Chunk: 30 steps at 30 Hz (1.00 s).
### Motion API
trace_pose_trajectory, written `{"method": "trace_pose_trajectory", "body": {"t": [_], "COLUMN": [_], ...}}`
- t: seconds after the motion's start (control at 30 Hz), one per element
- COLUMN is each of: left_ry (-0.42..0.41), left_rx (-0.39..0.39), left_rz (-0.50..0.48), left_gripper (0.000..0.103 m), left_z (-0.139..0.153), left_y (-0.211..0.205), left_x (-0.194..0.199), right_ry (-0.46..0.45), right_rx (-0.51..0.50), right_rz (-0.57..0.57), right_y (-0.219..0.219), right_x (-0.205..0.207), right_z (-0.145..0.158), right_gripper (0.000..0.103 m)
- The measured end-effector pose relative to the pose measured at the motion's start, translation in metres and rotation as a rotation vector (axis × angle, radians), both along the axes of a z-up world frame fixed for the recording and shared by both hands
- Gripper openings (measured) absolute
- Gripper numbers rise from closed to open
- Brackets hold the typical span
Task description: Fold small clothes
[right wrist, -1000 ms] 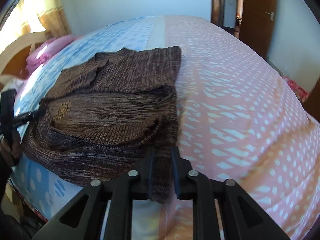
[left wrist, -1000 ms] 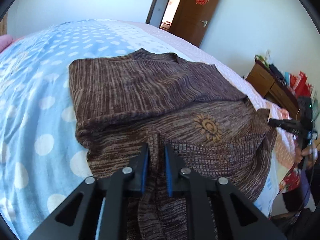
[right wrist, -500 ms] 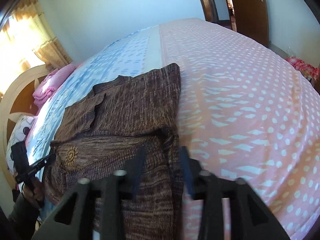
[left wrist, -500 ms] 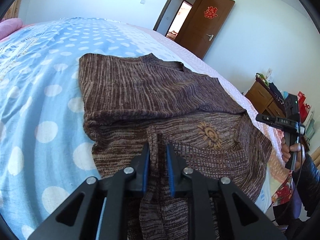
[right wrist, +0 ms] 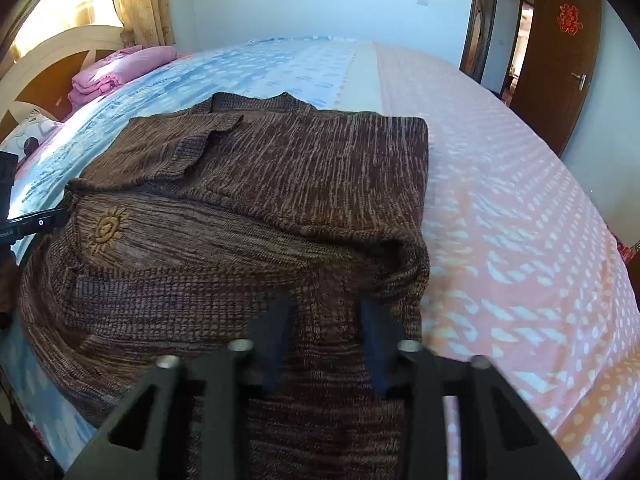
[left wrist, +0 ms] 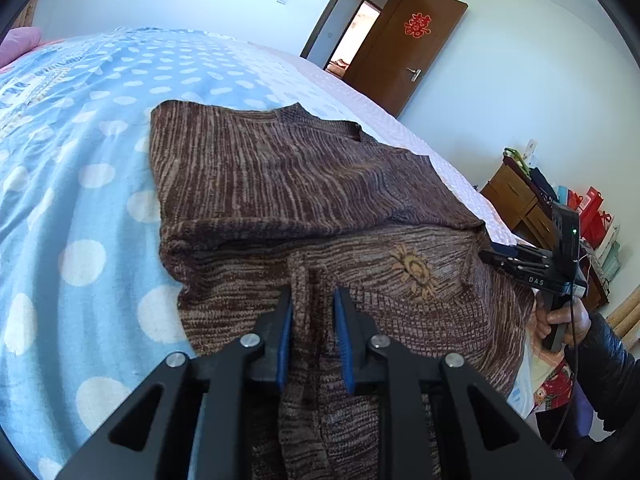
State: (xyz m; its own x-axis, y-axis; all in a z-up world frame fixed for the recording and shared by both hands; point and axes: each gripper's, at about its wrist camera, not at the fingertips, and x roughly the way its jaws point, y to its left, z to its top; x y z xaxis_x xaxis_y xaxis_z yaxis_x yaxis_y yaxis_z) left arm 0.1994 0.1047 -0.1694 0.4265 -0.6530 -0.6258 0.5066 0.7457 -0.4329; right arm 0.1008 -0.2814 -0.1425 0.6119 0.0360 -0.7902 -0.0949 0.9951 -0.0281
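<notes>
A brown knitted sweater [left wrist: 280, 184] lies partly folded on the bed [left wrist: 72, 208], filling the middle of both wrist views, with its sun-shaped embroidery [left wrist: 414, 270] right of centre in the left wrist view and at the left of the right wrist view. In the left wrist view the left gripper [left wrist: 314, 300] rises from the bottom centre of the frame, its blue-padded fingers [left wrist: 285, 336] standing on either side of a raised ridge of the knit at the sweater's near edge; its jaws are opening, a visible gap shows on the right of the ridge, and the pads do not press it. In the right wrist view the right gripper [right wrist: 326, 308] comes up from the bottom centre, blurred, with the sweater's lower right edge between its fingers [right wrist: 374, 340]; its jaws are closing but still stand apart around the cloth. That same right gripper shows at the right edge of the left wrist view, held by a hand [left wrist: 560, 320] in a dark sleeve. The bed cover is blue with white dots on the left of the frames and pink on the right. A folded pink blanket [right wrist: 116, 66] sits at the upper left of the right wrist view beside the headboard [right wrist: 48, 60], and a brown door [left wrist: 404, 48] with a red ornament stands open at the upper right of the left wrist view.
</notes>
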Motion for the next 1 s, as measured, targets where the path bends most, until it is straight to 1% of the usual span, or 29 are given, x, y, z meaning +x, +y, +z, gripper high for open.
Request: {"method": "trace_pose_trajectory", "body": {"t": [0.03,0.17,0.23,0.33,0.4,0.47,0.57,0.67,0.77,0.9,1.0], "left_ry": [-0.009,-0.054,-0.064,-0.077,-0.103,-0.126,-0.145,-0.159,-0.162,-0.135,-0.115], "left_rx": [0.010,0.072,0.091,0.075,0.074,0.062,0.022,-0.010,-0.002,-0.017,-0.001], "left_rz": [0.001,0.020,0.042,0.074,0.098,0.122,0.168,0.206,0.256,0.333,0.385], "left_gripper": [0.022,0.013,0.012,0.012,0.012,0.012,0.012,0.012,0.012,0.012,0.012], "left_z": [0.001,0.005,0.009,0.019,0.030,0.042,0.061,0.075,0.083,0.087,0.087], "left_y": [-0.001,-0.008,-0.010,-0.006,-0.003,0.001,0.009,0.015,0.015,0.019,0.018], "left_x": [-0.001,-0.008,-0.013,-0.022,-0.030,-0.033,-0.028,-0.016,0.006,0.044,0.074], "right_ry": [0.002,-0.014,-0.047,-0.104,-0.155,-0.195,-0.260,-0.303,-0.327,-0.352,-0.348], "right_rx": [0.003,0.040,0.086,0.103,0.101,0.096,0.098,0.084,0.039,0.000,-0.010], "right_rz": [-0.011,-0.063,-0.090,-0.110,-0.113,-0.119,-0.135,-0.146,-0.148,-0.153,-0.181], "right_y": [0.000,-0.002,-0.003,-0.002,-0.001,-0.001,0.000,0.003,0.009,0.009,0.002], "right_x": [-0.001,-0.011,-0.024,-0.040,-0.050,-0.054,-0.053,-0.041,-0.023,0.020,0.056], "right_z": [0.001,0.008,0.020,0.042,0.062,0.077,0.097,0.110,0.118,0.127,0.125], "right_gripper": [0.012,0.010,0.010,0.010,0.010,0.010,0.010,0.010,0.010,0.010,0.010]}}
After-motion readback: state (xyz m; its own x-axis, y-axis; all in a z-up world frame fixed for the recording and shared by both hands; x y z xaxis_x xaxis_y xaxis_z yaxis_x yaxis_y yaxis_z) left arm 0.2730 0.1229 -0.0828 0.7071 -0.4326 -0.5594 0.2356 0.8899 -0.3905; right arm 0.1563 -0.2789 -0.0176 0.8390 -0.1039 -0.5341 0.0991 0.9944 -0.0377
